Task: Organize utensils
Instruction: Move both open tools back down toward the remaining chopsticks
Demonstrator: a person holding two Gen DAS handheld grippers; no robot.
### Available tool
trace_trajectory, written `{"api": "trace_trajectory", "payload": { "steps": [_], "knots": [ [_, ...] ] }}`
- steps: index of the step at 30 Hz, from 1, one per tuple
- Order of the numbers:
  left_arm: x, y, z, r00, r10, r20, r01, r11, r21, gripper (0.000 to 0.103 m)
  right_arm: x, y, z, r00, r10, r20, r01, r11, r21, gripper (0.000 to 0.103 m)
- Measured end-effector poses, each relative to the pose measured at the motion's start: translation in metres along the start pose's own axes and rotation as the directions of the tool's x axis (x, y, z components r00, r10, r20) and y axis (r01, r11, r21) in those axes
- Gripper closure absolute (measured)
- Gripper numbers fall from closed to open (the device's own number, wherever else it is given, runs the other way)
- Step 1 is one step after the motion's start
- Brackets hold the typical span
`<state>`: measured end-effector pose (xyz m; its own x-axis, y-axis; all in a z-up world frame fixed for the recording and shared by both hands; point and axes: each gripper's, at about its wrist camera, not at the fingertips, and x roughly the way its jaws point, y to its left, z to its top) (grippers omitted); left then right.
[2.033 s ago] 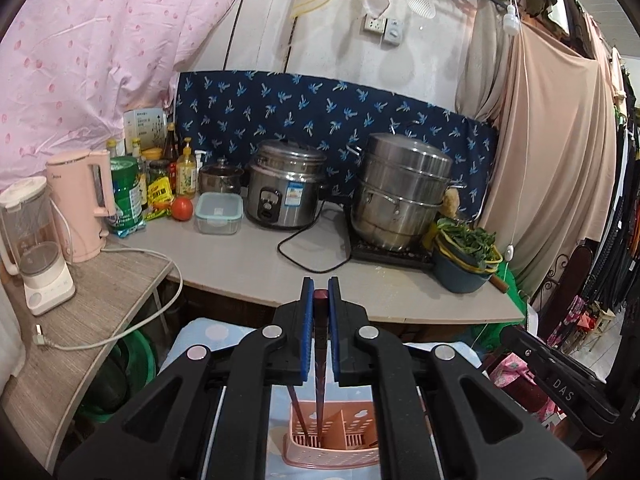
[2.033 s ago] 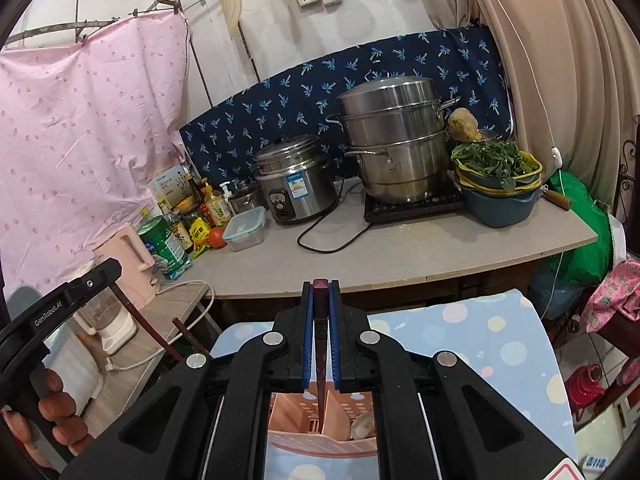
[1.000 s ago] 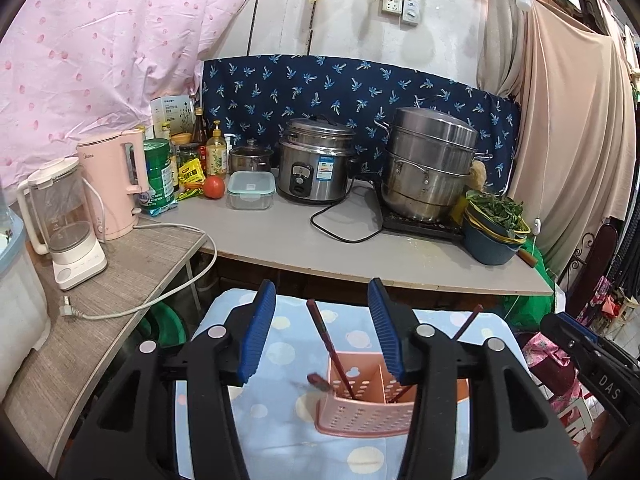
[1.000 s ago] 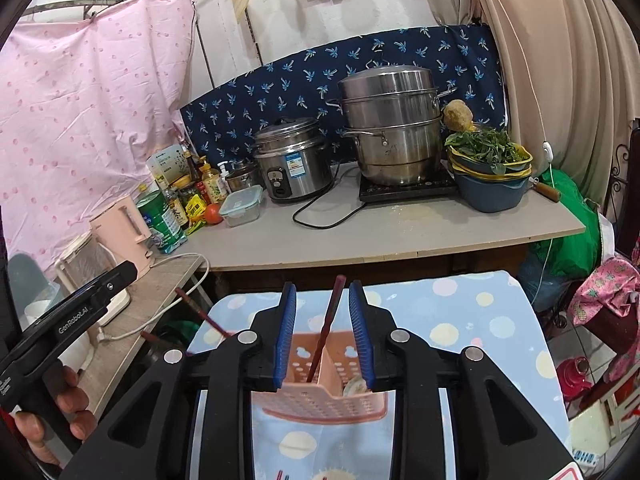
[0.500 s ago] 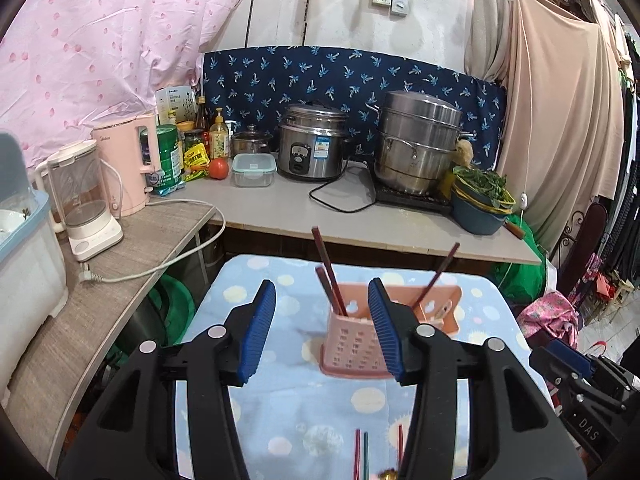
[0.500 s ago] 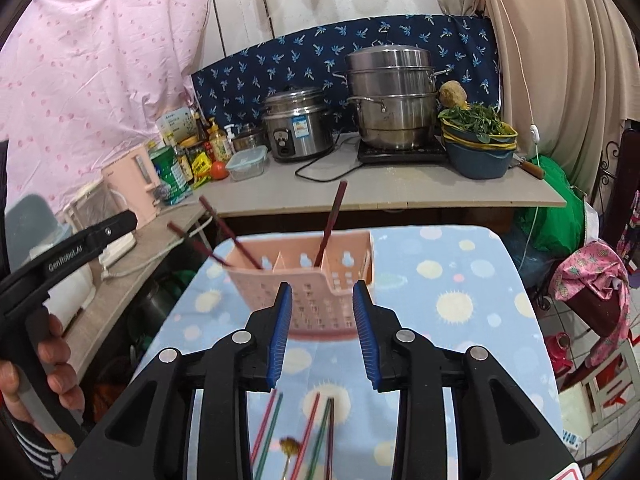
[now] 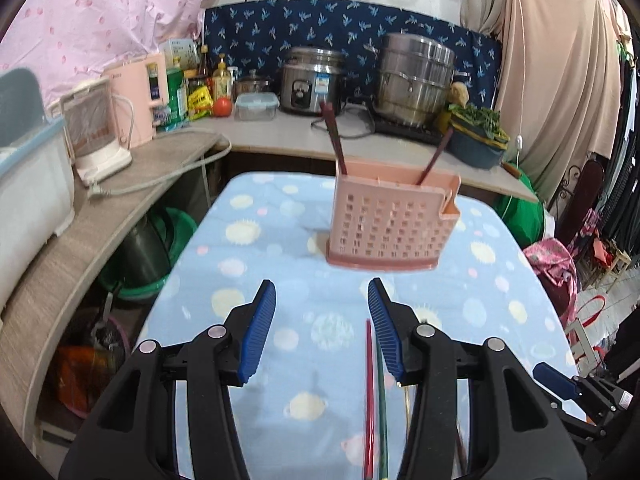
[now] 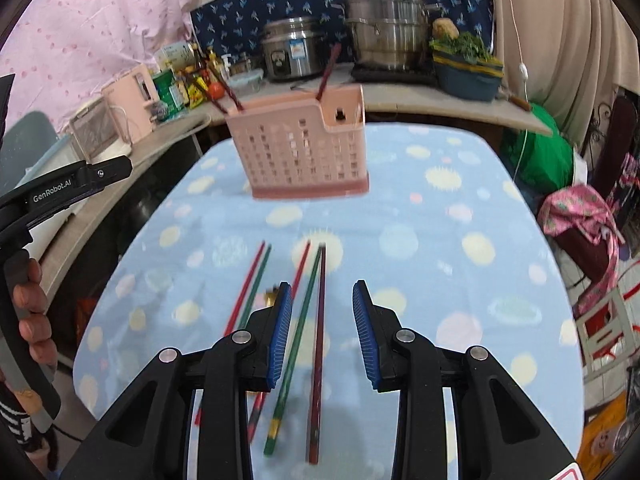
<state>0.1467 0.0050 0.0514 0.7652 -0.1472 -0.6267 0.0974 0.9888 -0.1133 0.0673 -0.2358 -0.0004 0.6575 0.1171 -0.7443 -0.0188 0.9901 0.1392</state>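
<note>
A pink perforated utensil holder (image 7: 390,220) stands on the blue dotted table; it also shows in the right wrist view (image 8: 304,152). Dark red chopsticks (image 7: 334,136) lean in its compartments. Several loose chopsticks, red, green and dark red, lie on the cloth (image 8: 318,320), with a red and a green one in the left wrist view (image 7: 372,392). A small gold utensil (image 8: 273,295) lies among them. My left gripper (image 7: 322,334) is open and empty, above the cloth before the holder. My right gripper (image 8: 322,338) is open and empty, above the loose chopsticks.
Behind the table, a counter (image 7: 280,136) carries a rice cooker (image 7: 310,84), a steel steamer pot (image 7: 414,76), a bowl of greens (image 7: 476,136), bottles and a pink kettle (image 7: 136,96). A blender (image 7: 96,136) and cord sit on the left shelf. Bags lie on the floor at right.
Both grippers let go of chopsticks in the holder, opened and drew back and down. The holder is now farther ahead and the loose chopsticks on the cloth have come into view.
</note>
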Motion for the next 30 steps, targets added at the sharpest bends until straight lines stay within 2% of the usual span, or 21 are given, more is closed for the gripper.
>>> {"api": "trace_trajectory", "payload": {
  "steps": [8, 15, 23, 25, 30],
  "knots": [
    [0.005, -0.002, -0.06, 0.994, 0.017, -0.109, -0.012, 0.999, 0.05, 0.057, 0.018, 0.002, -0.05, 0.994, -0.016, -0.105, 0.015, 1.0, -0.009, 0.072],
    [0.01, 0.0, -0.105, 0.981, 0.01, -0.194, 0.002, 0.998, 0.061, 0.056, 0.027, 0.002, -0.074, 0.988, -0.027, -0.153, 0.026, 1.0, -0.01, 0.072],
    [0.013, 0.0, -0.132, 0.967, 0.0, -0.254, 0.015, 0.998, 0.056, 0.05, 0.035, 0.003, -0.087, 0.984, -0.029, -0.178, 0.027, 1.0, -0.009, 0.075],
    [0.013, -0.003, -0.135, 0.965, 0.0, -0.261, 0.017, 0.998, 0.062, 0.046, 0.036, 0.002, -0.088, 0.983, -0.032, -0.179, 0.031, 0.999, -0.007, 0.08],
    [0.011, -0.01, -0.141, 0.963, -0.019, -0.269, 0.04, 0.996, 0.074, 0.045, 0.037, 0.002, -0.089, 0.984, -0.052, -0.171, 0.049, 0.999, -0.023, 0.087]
  ]
}}
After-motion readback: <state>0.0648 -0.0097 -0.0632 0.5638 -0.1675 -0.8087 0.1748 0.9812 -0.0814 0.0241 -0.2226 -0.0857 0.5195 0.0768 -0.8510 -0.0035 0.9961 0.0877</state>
